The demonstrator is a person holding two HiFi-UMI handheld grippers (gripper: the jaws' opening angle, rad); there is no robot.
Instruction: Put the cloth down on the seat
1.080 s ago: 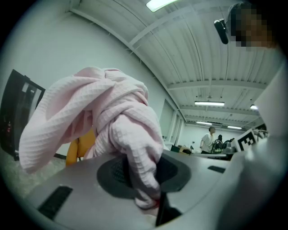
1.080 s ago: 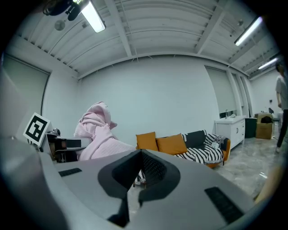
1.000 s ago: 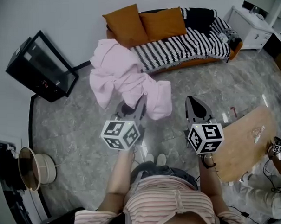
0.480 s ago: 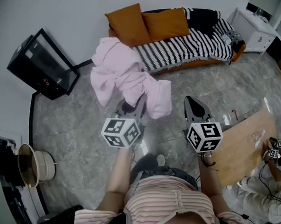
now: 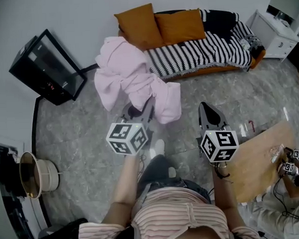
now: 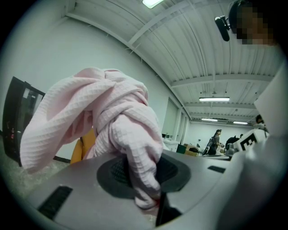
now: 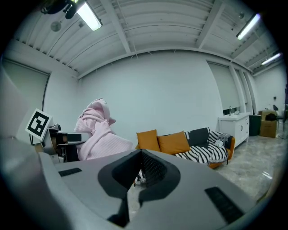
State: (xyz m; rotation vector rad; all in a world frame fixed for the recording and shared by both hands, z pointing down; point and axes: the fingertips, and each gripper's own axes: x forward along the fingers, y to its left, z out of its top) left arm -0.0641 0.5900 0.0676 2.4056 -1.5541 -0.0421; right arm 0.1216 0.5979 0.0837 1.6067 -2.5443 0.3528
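A bunched pink cloth (image 5: 130, 80) hangs in the air over the grey floor, a short way in front of the sofa (image 5: 205, 47). My left gripper (image 5: 139, 109) is shut on a fold of it; in the left gripper view the pink cloth (image 6: 108, 121) is pinched between the jaws of the left gripper (image 6: 144, 179) and billows above them. My right gripper (image 5: 207, 109) is beside it to the right, shut and holding nothing. In the right gripper view the right gripper (image 7: 141, 151) points at the sofa (image 7: 198, 148), with the cloth (image 7: 99, 132) at the left.
Two orange cushions (image 5: 157, 24) and a striped blanket (image 5: 210, 47) cover the sofa seat. A black cabinet (image 5: 46, 69) stands at the left wall, a pail (image 5: 35, 176) lower left. A wooden table (image 5: 260, 156) and a seated person (image 5: 287, 209) are at the right, a white cabinet (image 5: 277, 34) far right.
The person has taken a step forward, one foot now ahead. Both grippers and the held cloth have drifted slightly toward the sofa. Neither grip has changed.
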